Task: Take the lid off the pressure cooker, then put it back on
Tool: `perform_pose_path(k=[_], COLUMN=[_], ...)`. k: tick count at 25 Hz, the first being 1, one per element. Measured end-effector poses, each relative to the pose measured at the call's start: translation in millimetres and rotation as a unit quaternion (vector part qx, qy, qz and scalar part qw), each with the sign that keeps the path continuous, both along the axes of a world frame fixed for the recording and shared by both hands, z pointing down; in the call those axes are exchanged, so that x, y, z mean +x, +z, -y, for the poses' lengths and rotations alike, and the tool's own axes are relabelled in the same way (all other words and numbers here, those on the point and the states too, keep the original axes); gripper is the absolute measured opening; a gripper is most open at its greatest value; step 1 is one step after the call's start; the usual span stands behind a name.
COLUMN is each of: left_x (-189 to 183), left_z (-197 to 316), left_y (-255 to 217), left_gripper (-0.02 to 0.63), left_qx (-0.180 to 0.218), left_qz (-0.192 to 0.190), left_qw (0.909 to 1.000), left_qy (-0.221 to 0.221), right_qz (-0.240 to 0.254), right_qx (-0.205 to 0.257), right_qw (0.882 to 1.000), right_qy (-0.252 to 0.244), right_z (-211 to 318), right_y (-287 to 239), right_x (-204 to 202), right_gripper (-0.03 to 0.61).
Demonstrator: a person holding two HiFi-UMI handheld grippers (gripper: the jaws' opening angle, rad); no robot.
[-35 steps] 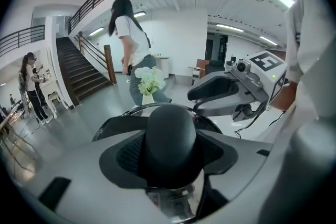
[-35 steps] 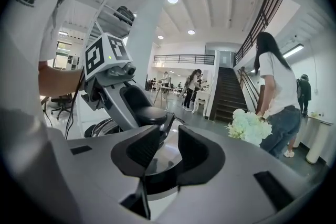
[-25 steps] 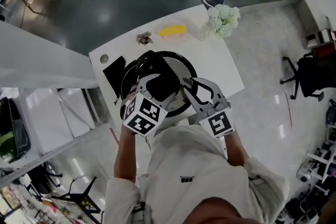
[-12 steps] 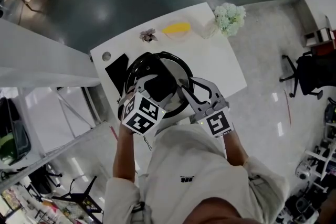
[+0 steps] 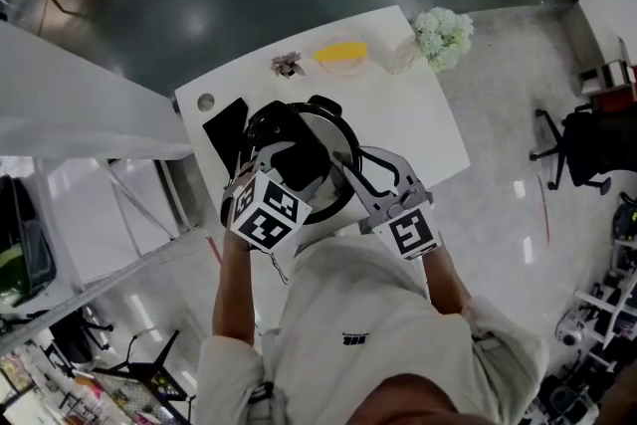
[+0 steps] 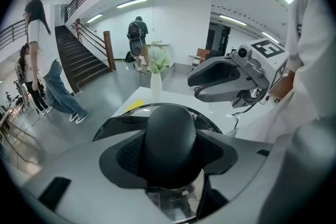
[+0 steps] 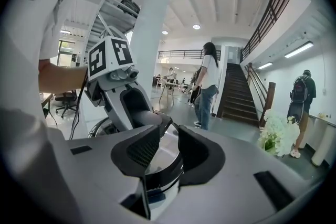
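White table [image 5: 418, 129]: left gripper [image 6: 170, 153] clamped on lid knob [image 6: 169, 123]; right gripper [image 7: 169, 152] jaws apart, straddling cooker rim [image 7: 164, 181]

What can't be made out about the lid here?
- Whether the lid is locked: head view, too small; the left gripper and right gripper cover part of it.
- Whether the right gripper presses the rim: right gripper view, its own body hides the contact.
- Lid under the knob: left gripper view, the knob and gripper fill the frame.
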State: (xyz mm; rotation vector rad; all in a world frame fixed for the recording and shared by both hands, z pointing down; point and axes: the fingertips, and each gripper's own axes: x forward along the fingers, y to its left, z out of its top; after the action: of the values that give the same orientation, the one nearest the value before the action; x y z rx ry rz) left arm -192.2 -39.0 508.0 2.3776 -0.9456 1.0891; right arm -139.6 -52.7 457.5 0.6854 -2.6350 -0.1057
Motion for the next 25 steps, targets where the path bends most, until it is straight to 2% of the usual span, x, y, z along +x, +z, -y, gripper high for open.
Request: perform_pose_path(k=[12,25], left_x=[-7,-8], left_z=[0,1], left_y=[17,20], left_gripper=[0.287,0.287], left_qx=[-0.016,-0.002], left_qz=[-0.003,-0.035], left_qw=[0.9998,0.9993], left_qy=[-0.011,-0.016], right_qz=[-0.004,-0.008], right_qx=[-0.004,-0.022], right_qw=[1.000,1.000], right_qy=[-0.010,-0.019], right_z=[3,4], right_y=[4,11], right_x=[-4,-12], right_gripper=[0.115,0.115])
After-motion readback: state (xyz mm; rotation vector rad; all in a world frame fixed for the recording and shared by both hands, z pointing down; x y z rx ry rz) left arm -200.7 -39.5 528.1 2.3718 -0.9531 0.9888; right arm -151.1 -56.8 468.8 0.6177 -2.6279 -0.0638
